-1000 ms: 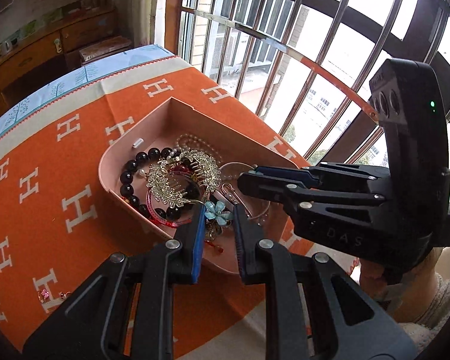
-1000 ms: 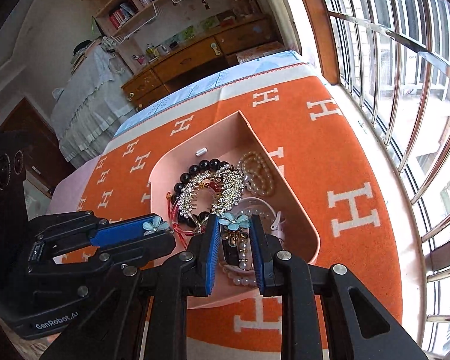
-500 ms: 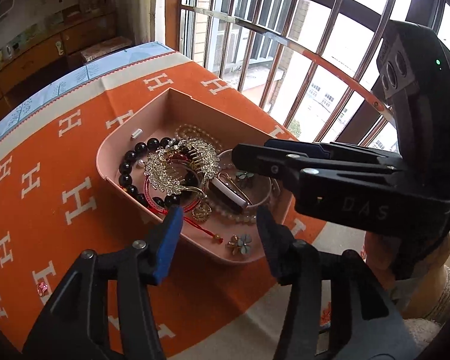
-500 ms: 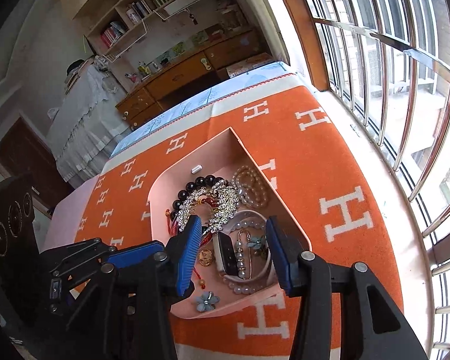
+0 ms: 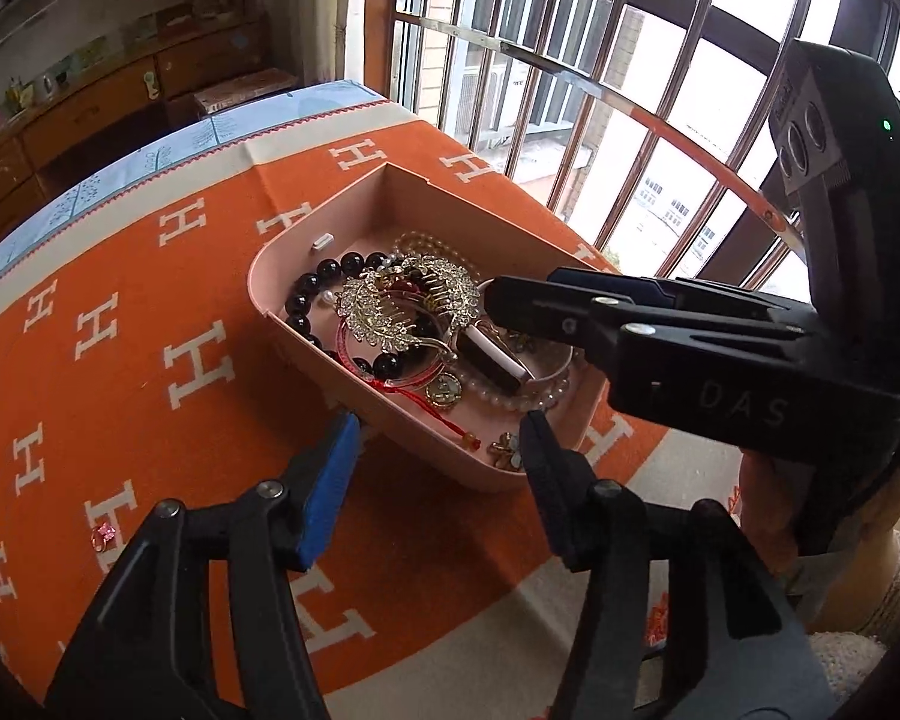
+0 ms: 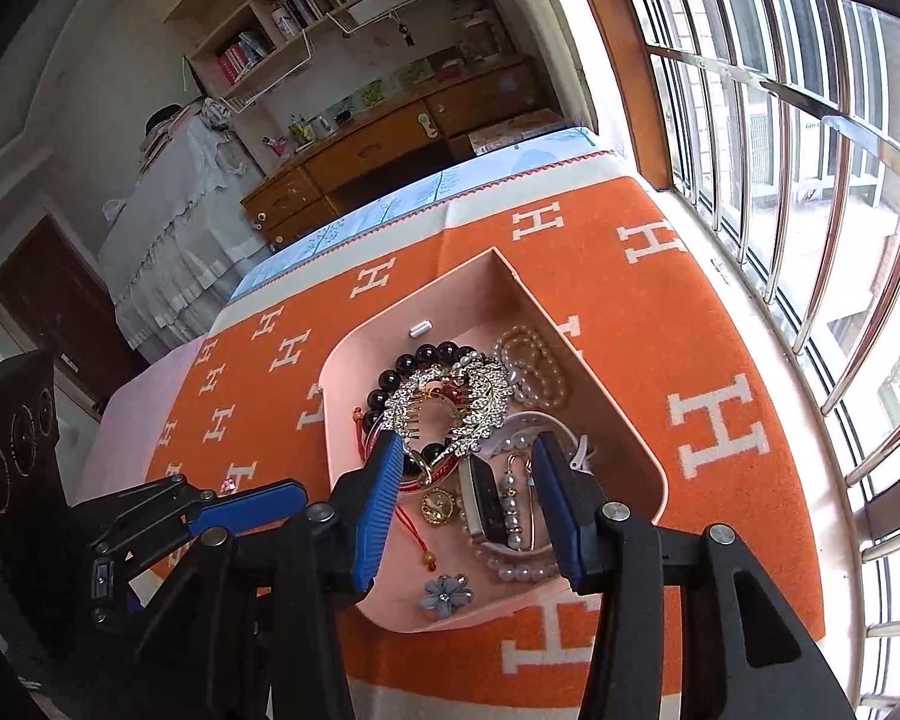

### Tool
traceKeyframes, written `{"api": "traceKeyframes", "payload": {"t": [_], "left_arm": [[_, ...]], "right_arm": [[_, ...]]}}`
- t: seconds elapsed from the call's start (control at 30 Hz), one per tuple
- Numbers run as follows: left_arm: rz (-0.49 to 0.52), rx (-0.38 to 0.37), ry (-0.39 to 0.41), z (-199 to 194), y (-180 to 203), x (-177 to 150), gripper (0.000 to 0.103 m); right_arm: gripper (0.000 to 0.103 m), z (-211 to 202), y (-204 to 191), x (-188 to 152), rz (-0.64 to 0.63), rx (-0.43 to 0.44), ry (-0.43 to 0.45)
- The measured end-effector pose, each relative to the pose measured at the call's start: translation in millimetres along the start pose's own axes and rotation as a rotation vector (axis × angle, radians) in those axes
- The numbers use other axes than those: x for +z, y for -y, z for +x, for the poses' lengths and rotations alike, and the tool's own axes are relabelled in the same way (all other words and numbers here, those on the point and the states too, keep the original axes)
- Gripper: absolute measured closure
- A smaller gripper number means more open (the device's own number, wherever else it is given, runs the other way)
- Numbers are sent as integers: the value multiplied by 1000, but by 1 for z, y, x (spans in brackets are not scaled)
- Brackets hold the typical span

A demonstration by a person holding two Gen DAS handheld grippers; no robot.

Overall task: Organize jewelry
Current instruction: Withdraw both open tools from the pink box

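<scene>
A pink tray (image 5: 426, 192) (image 6: 624, 420) sits on the orange cloth and holds a heap of jewelry: a rhinestone hair comb (image 5: 402, 300) (image 6: 450, 402), a black bead bracelet (image 5: 312, 291), pearl strands (image 6: 534, 360), and a blue flower earring (image 6: 447, 591) (image 5: 505, 450) lying in the near corner. My left gripper (image 5: 438, 438) is open and empty above the tray's near edge. My right gripper (image 6: 465, 462) is open and empty over the tray; it also shows in the left wrist view (image 5: 510, 300).
A small pink gem piece (image 5: 103, 534) lies on the cloth left of the tray. The orange cloth (image 6: 720, 312) covers the table beside a barred window (image 6: 810, 120). Wooden drawers and shelves stand at the back.
Both grippers held flower earrings one second ago, then opened wide. The earrings dropped into the tray. Both grippers have pulled back a little from the tray.
</scene>
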State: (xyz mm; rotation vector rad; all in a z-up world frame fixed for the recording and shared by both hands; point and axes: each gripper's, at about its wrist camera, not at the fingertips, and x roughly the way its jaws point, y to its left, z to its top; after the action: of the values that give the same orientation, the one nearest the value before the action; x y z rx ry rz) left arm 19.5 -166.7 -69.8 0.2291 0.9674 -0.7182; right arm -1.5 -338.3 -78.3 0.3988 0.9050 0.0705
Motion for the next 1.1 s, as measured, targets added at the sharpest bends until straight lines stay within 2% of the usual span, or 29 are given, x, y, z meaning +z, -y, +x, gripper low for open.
{"api": "traceKeyframes", "payload": {"t": [0.27, 0.67, 0.9, 1.1], "left_arm": [[-30, 58, 45, -28, -20, -12, 50], [-166, 211, 132, -83, -93, -34, 50], [-283, 253, 138, -95, -141, -45, 50], [-274, 279, 109, -91, -157, -57, 50]], "right_arm": [[57, -8, -26, -4, -48, 22, 42], [58, -29, -78, -18, -167, 76, 118], [58, -16, -120, -38, -275, 122, 60], [58, 10, -146, -56, -348, 113, -10]]}}
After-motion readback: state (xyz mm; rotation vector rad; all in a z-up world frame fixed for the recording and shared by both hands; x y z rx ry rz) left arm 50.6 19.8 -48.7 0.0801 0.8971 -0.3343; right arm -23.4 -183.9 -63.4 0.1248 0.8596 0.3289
